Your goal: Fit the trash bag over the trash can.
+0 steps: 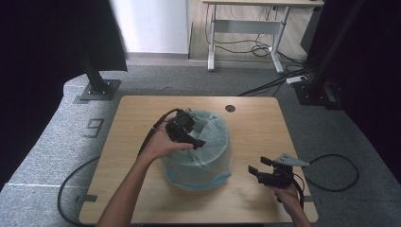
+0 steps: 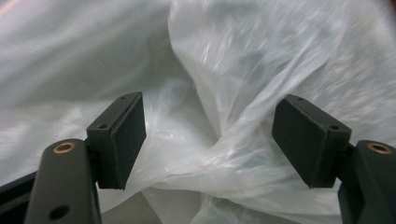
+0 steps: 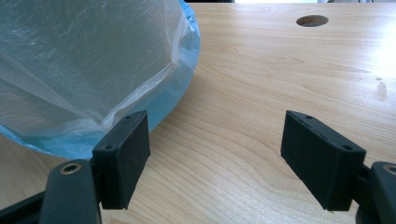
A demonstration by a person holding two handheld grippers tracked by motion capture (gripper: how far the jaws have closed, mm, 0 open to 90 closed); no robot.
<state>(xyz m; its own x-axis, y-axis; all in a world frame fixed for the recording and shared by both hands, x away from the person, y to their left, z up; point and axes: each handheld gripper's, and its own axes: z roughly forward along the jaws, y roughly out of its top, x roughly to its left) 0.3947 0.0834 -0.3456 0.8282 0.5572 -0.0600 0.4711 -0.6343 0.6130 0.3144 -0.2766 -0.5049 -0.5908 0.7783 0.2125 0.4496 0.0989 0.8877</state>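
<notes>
At the middle of the worktop [image 1: 255, 123] we see a blue bin [image 1: 201, 182] lined with a thin clear plastic bag [image 1: 208, 142] that drapes over its rim and down its sides. Our left claw [image 1: 201, 143] sits over the bin's mouth at about ten o'clock of its centre, spread wide; in the left gripper view crumpled folds of the bag [image 2: 224, 140] lie between its pads, which do not press them. Our right claw [image 1: 257, 166] hovers low over the wood at four o'clock of the bin, spread and empty, its nearer pad just beside the bin's blue base [image 3: 180, 88].
</notes>
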